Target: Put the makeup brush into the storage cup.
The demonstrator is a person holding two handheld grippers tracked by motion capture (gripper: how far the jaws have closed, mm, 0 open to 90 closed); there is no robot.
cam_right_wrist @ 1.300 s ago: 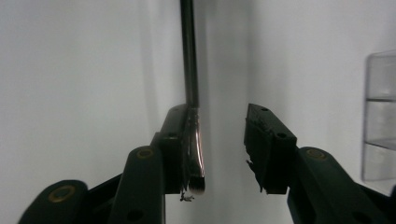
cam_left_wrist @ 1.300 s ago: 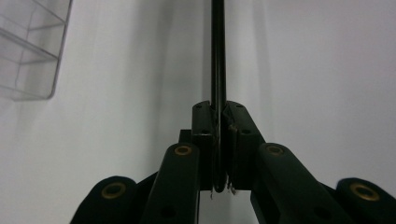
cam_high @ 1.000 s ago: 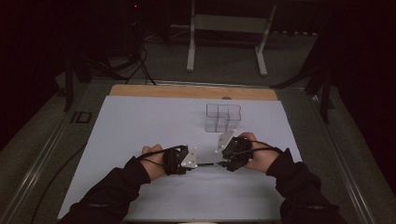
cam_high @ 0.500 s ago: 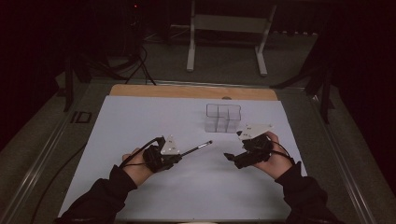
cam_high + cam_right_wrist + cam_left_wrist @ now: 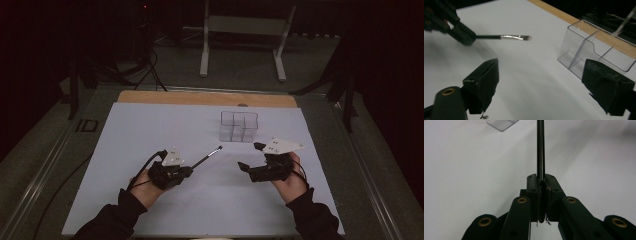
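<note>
The left hand-held gripper [image 5: 187, 171] is sitting over the near-left part of the white surface [image 5: 150, 130], its jaws pressed together on the dark handle of a thin brush [image 5: 207, 157]. In the left gripper view the handle [image 5: 540, 150] is running straight out from between the closed pads, gripped at its rear end. The brush is pointing forward and to the right, its metal ferrule and pale bristle tip [image 5: 522, 37] hanging free above the sheet, touching nothing that can be seen.

The right hand-held gripper [image 5: 249, 157] is resting over the near-right part of the surface, its jaws standing wide apart with nothing between them. In the right gripper view the two black pads [image 5: 482, 82] are framing bare white sheet.

A clear plastic organizer [image 5: 239, 126] with several compartments is standing farther back, right of centre, near the far edge where a strip of wood [image 5: 205, 98] is showing beyond the white sheet. The brush tip is lying just short of the organizer's near-left corner, apart from it. The right gripper is sitting near the organizer's near-right side, also apart.

Open sheet is spreading between the two grippers, across the whole left half, and along the near edge between the person's dark sleeves [image 5: 122, 220]. The right gripper is closer to the sheet's right edge than the left gripper is to the left edge.
</note>
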